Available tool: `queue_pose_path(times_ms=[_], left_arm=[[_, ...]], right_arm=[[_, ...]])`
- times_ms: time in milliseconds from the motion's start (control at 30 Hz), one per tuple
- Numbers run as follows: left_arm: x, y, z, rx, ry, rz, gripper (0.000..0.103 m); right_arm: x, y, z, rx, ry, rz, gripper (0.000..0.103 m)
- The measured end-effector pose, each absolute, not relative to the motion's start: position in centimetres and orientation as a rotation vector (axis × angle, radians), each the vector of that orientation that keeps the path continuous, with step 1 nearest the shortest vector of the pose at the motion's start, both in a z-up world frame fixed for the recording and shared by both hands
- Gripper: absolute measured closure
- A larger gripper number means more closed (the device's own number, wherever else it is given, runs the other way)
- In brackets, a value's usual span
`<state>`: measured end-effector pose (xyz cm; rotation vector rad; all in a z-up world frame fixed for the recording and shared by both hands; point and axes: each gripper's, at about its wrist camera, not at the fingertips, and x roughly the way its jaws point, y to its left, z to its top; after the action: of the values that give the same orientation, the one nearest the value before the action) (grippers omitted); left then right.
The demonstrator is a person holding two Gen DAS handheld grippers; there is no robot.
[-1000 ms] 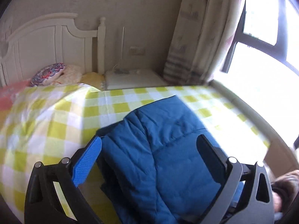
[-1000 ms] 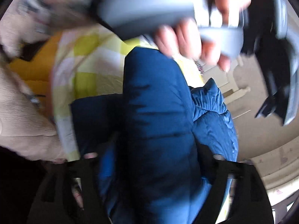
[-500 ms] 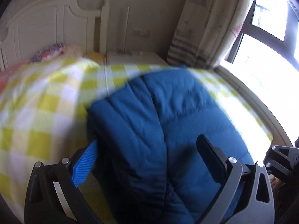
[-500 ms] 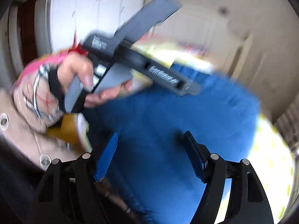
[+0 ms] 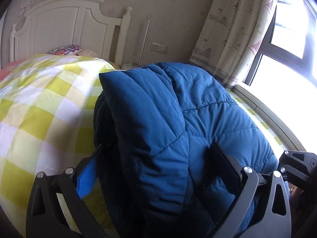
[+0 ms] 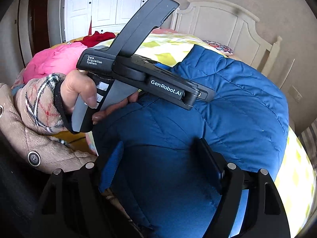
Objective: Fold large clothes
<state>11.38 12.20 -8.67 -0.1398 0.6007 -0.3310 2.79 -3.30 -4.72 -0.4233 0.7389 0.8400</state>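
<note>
We have the blue quilted jacket (image 5: 198, 119) bunched into a thick, rounded bundle on the bed (image 5: 39, 109) with the yellow-and-white checked cover, and both tools are pressed against it. The left gripper (image 5: 156, 164) has its fingers spread wide around a fat fold of the padding, the blue pad on one side and the black one on the other, each appearing to touch cloth; whether they truly pinch it or merely straddle it, we cannot tell. The right gripper (image 6: 160, 162) looks much the same in its own view, spread wide across a hump of the jacket, with grip uncertain. From here we judge the main risk to be the puffiness itself: the filling is springy, so a loose hold could let the fold slide out and spring open. A second risk is crowding, since the left hand (image 6: 79, 93) and its tool sit right over the right fingers, and the two could knock together. We also think the slippery shell may drag the bed cover or slump toward the bed's window side.
</note>
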Motion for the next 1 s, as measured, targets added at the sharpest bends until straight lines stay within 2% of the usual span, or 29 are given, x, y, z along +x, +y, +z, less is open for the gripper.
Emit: queue_pose_path(times_ms=[167, 333, 433, 600, 700, 833, 900, 1000], left_arm=[[11.4, 11.5, -7.6, -0.097, 0.643, -0.308, 0.002], [10.7, 10.4, -4.4, 0.062, 0.679, -0.282, 0.002], [10.1, 10.8, -0.9, 0.081, 0.602, -0.271, 0.002], [12.0, 9.4, 3.3, 0.098, 0.522, -0.256, 0.002], [14.3, 7.7, 1.6, 0.13, 0.597, -0.234, 0.002], [15.7, 7.4, -4.3, 0.151, 0.702, -0.19, 0.002], [14.8, 8.6, -5.4, 0.087, 0.65, -0.185, 0.002], [14.3, 9.4, -6.2, 0.067, 0.639, -0.166, 0.002]], right_arm=[[2.1, -3.0, -4.2, -0.46, 0.744, 0.824, 0.027], [2.4, -5.2, -0.2, -0.525, 0.715, 0.905, 0.025], [6.6, -9.3, 3.7, -0.378, 0.665, 0.823, 0.023], [16.1, -13.1, 5.9, -0.104, 0.661, 0.566, 0.023], [21.2, -13.0, 4.7, 0.009, 0.69, 0.467, 0.031], [25.8, -11.4, 1.3, 0.04, 0.772, 0.437, 0.038], [27.2, -8.7, -2.6, -0.061, 0.883, 0.441, 0.038], [27.0, -5.9, -5.7, -0.229, 0.918, 0.444, 0.038]])
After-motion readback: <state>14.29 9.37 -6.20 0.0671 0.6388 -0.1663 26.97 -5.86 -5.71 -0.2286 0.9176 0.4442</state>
